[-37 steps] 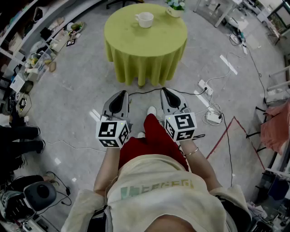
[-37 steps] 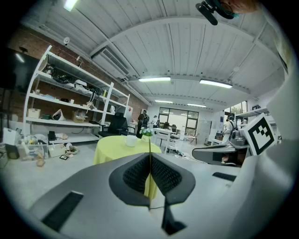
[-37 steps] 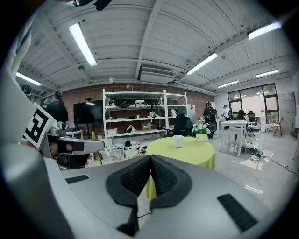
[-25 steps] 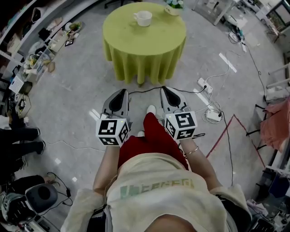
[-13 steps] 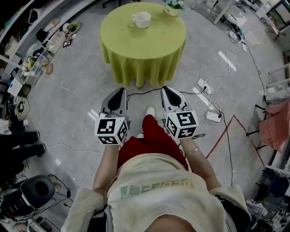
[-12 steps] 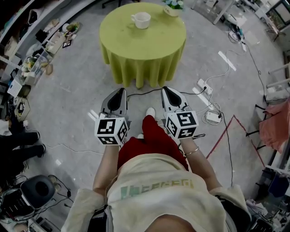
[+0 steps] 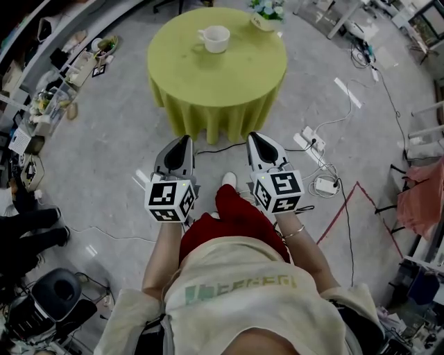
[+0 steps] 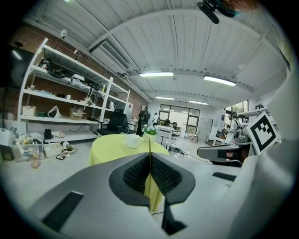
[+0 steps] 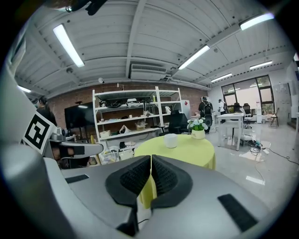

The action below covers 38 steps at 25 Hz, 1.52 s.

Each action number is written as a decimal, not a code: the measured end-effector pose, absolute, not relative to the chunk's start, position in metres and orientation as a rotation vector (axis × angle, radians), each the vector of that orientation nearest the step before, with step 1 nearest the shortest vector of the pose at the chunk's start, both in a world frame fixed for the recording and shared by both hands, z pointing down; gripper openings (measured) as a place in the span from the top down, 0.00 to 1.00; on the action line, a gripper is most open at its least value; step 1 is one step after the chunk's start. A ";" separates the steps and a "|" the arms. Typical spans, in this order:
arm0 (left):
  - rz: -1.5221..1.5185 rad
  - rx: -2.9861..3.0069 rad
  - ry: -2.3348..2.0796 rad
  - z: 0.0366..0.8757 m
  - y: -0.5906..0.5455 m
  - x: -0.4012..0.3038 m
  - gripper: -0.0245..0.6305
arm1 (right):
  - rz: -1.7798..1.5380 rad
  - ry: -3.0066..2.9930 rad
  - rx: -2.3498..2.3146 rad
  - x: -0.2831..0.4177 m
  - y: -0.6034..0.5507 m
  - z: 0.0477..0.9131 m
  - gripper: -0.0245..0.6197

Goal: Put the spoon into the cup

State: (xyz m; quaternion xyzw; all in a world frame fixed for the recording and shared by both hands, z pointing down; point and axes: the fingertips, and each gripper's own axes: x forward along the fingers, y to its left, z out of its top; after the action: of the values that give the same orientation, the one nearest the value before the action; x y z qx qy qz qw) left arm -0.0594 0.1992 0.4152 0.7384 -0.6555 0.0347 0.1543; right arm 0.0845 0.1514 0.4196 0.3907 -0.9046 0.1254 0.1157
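Note:
A white cup [image 7: 214, 38] stands on the far part of a round table with a yellow-green cloth [image 7: 216, 73]. It also shows in the left gripper view as the cup [image 8: 133, 141] and in the right gripper view as the cup [image 9: 171, 140]. I cannot make out a spoon in any view. My left gripper [image 7: 185, 142] and right gripper [image 7: 254, 139] are held side by side over the floor, well short of the table. Both point at the table, and both are shut with nothing between the jaws.
A potted plant [image 7: 267, 10] stands at the table's far edge. Cables and a power strip [image 7: 310, 142] lie on the floor at right, beside a red tape line [image 7: 345, 201]. Cluttered shelves [image 7: 41, 83] run along the left. A dark chair [image 7: 55, 298] is at lower left.
The table and cup have slid lower in the head view and look nearer. Both grippers keep the same pose, still shut.

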 end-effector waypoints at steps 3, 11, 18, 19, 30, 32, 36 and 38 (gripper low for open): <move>0.105 2.104 -1.877 0.419 0.177 -0.066 0.93 | 0.373 -2.641 1.145 0.081 0.128 0.422 0.90; 0.116 2.074 -1.885 0.421 0.126 -0.074 0.93 | 0.378 -2.646 1.132 0.074 0.072 0.420 0.90; 0.122 2.050 -1.911 0.421 0.081 -0.081 0.93 | 0.372 -2.656 1.117 0.068 0.026 0.420 0.90; 0.120 2.044 -1.913 0.421 0.075 -0.082 0.93 | 0.371 -2.657 1.119 0.068 0.019 0.419 0.90; 0.068 2.008 -1.930 0.417 0.026 -0.084 0.93 | 0.381 -2.658 1.085 0.068 -0.027 0.426 0.90; 0.068 2.011 -1.929 0.416 0.019 -0.082 0.93 | 0.385 -2.657 1.083 0.069 -0.033 0.427 0.90; 0.063 2.007 -1.924 0.413 0.009 -0.083 0.93 | 0.399 -2.646 1.082 0.069 -0.039 0.431 0.90; 0.061 2.008 -1.924 0.412 0.003 -0.084 0.93 | 0.411 -2.638 1.086 0.070 -0.043 0.432 0.90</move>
State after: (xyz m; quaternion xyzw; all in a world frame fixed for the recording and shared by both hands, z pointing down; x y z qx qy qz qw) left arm -0.0841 0.0032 0.4116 0.7102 -0.6805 0.0217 0.1791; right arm 0.0700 -0.0434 0.4322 0.3737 -0.9076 0.1413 0.1291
